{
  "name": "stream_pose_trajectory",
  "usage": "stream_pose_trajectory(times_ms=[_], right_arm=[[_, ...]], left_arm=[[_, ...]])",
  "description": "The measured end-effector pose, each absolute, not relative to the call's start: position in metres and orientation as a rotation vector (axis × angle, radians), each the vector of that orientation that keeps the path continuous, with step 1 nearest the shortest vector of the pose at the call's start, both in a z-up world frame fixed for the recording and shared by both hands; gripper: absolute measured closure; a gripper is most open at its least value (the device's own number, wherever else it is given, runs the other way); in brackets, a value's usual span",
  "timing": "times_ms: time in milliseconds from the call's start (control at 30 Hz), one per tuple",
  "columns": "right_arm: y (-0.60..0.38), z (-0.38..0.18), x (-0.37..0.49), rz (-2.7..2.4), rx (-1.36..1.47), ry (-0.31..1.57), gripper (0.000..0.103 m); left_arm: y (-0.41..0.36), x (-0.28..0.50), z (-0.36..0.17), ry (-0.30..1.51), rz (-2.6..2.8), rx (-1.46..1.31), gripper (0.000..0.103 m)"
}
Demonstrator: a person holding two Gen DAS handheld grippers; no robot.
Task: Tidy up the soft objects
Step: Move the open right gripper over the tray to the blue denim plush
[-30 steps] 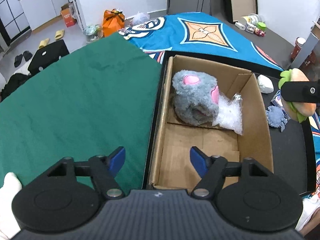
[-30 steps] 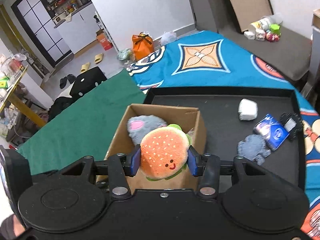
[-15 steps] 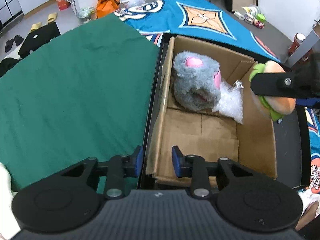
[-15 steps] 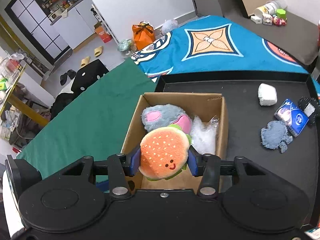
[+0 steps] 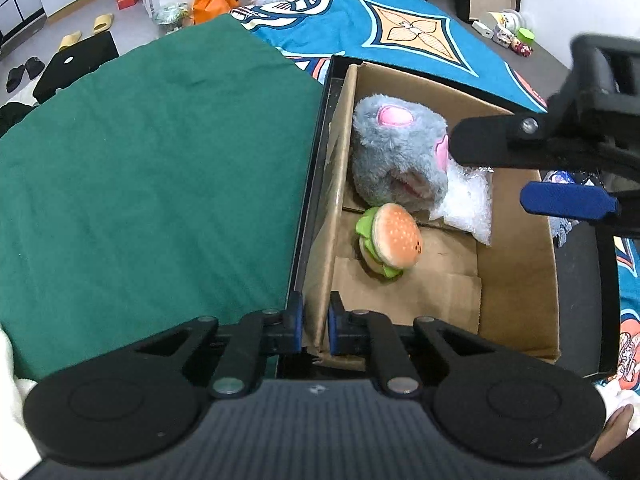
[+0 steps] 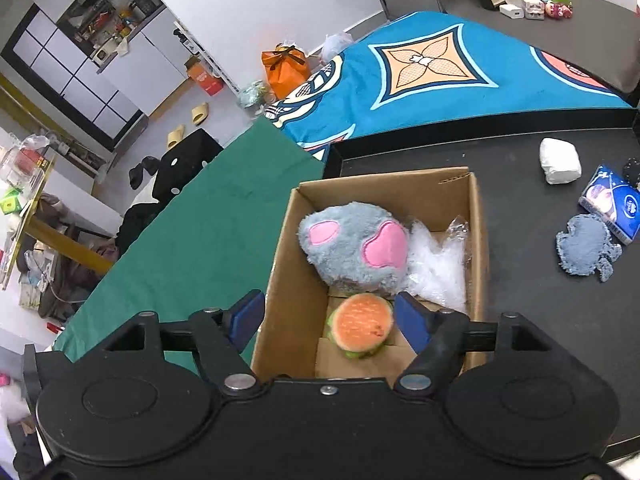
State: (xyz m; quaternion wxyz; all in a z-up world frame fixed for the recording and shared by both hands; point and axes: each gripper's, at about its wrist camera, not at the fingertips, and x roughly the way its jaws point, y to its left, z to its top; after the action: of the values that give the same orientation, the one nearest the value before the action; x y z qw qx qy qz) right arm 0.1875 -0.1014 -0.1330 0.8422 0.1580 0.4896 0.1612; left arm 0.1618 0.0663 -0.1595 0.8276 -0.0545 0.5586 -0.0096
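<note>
Now | left gripper (image 5: 314,326) pinched on cardboard box (image 5: 516,280) wall | right gripper (image 6: 330,318) spread, empty | burger plush (image 5: 390,242) tilted, apparently unsettled | box may be tipped if wall is tugged

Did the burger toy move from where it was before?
Yes. The burger toy left the right gripper and dropped into the cardboard box, beside the grey plush.

Two black handheld grippers are being shown. The left gripper (image 5: 314,328) is being seen with a ribbed grey-black body, two round black discs, silver screws on its linkage arms and blue finger pads (image 5: 295,322). The right gripper (image 6: 330,318) is being seen with the same black discs, silver screws and blue fingertips (image 6: 412,320). White sleeve fabric (image 5: 12,364) and bare skin (image 5: 614,426) are being glimpsed at the edges.
</note>
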Motion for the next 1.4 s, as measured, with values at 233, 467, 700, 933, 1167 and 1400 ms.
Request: stream_pose_trajectory(times_ms=[233, 467, 700, 933, 1167, 1400], right_arm=[[-0.119, -0.125, 0.184, 0.349, 0.294, 1.006, 0.030], [-0.146, -0.121, 0.185, 0.339, 0.242, 0.989, 0.030], [-0.177, -0.122, 0.188, 0.312, 0.210, 0.972, 0.029], [-0.211, -0.127, 0.195, 0.295, 0.219, 0.954, 0.029], [-0.251, -0.137, 0.206, 0.266, 0.266, 0.942, 0.029], [-0.283, -0.165, 0.214, 0.221, 0.317, 0.932, 0.029]], left_arm=[[0.069, 0.158, -0.157, 1.182, -0.028, -0.133, 0.091], [0.065, 0.156, -0.153, 1.155, -0.019, -0.118, 0.087], [0.060, 0.159, -0.147, 1.136, 0.046, -0.077, 0.073], [0.047, 0.157, -0.137, 1.093, 0.066, 0.007, 0.043], [0.036, 0.160, -0.133, 1.072, 0.115, 0.069, 0.029], [0.030, 0.163, -0.130, 1.057, 0.158, 0.086, 0.024]])
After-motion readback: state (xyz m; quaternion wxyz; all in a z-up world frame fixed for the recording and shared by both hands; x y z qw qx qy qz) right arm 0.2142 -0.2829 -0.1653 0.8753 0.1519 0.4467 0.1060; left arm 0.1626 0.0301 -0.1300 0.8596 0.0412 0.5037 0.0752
